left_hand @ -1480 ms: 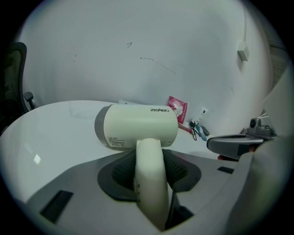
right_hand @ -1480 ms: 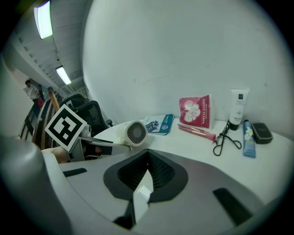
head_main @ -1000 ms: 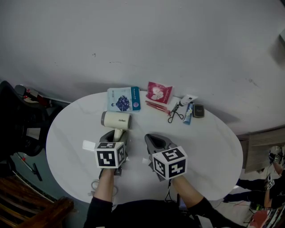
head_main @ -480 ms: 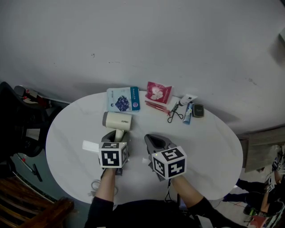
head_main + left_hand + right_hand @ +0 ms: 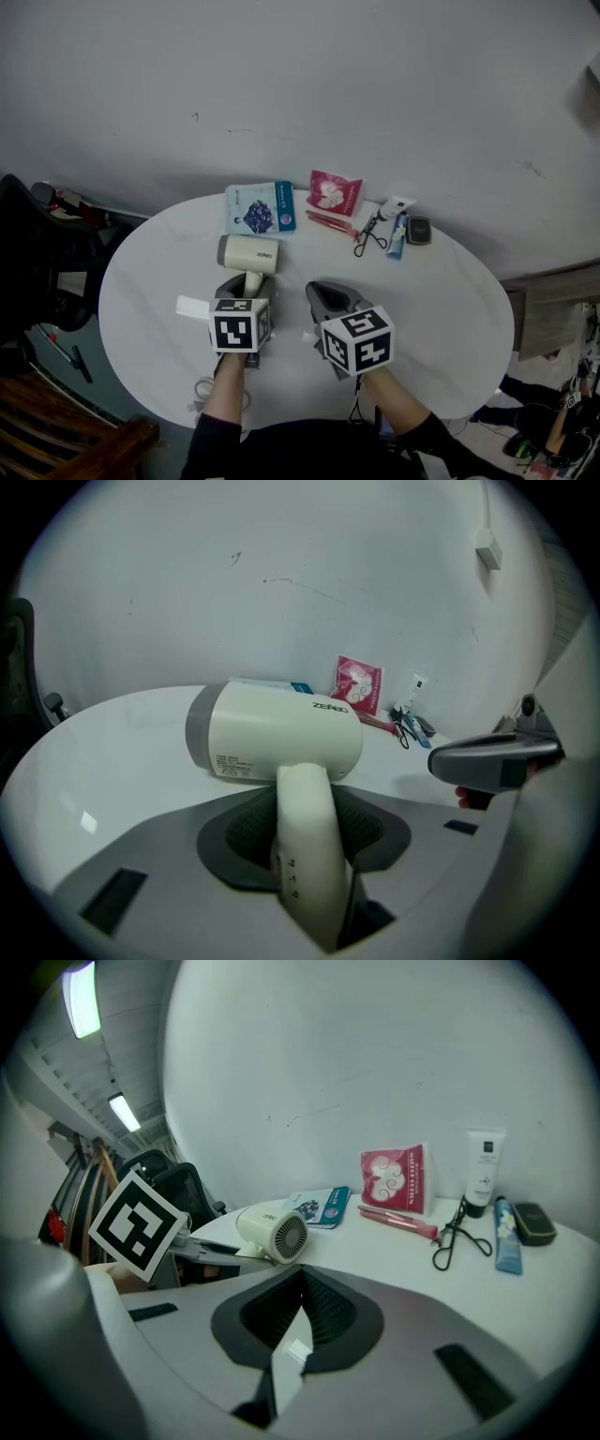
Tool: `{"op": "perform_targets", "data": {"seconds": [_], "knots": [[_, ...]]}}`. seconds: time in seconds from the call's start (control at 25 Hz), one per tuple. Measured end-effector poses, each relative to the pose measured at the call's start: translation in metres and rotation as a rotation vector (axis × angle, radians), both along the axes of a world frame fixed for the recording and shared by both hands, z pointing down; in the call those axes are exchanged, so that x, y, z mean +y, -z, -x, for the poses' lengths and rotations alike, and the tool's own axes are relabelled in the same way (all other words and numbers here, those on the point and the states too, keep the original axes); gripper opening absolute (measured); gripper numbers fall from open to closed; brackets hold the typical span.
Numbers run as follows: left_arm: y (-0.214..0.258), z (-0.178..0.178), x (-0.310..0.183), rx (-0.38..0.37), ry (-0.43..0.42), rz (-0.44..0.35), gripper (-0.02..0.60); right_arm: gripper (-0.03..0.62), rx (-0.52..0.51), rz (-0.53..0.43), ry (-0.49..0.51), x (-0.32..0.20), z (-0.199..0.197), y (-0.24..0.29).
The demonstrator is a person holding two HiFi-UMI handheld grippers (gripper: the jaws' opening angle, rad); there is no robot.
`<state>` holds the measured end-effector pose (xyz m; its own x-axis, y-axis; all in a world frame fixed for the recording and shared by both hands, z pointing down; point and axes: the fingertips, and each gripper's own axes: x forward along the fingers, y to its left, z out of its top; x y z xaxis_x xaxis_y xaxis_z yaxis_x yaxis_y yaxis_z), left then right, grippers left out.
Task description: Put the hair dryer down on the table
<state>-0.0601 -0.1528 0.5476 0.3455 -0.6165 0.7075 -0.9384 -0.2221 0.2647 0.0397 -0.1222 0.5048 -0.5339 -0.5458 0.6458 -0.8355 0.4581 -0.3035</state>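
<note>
I'm clamping the hair dryer's (image 5: 281, 733) stiff, slick handle in the left gripper (image 5: 305, 850) jaws. It's probably barrel-heavy. Right gripper (image 5: 291, 1335) jaws are closed, empty.

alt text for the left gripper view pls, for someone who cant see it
The left hand-held gripper clamps the handle of a cream plastic hair dryer with a grey rear band, barrel crosswise over a round white table. A red sachet and small toiletries sit by the white wall behind; the grey right hand-held gripper shows at right.
</note>
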Motion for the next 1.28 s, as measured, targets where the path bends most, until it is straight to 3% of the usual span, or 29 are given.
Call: {"op": "perform_targets", "data": {"seconds": [0.48,0.72,1.08,1.28], "knots": [[0.023,0.006,0.004,0.007,0.02,-0.044,0.19,0.0,0.005,-0.016,0.008,0.002,0.0,0.005],[0.051,0.012,0.009,0.057,0.042,-0.096,0.187,0.0,0.002,-0.036,0.013,0.005,0.001,0.013],[0.081,0.02,0.019,0.108,0.071,-0.165,0.046,0.0,-0.002,-0.067,0.024,0.012,0.003,0.025],[0.089,0.024,0.027,0.143,0.088,-0.178,0.011,0.0,-0.003,-0.083,0.029,0.018,0.003,0.031]]}}
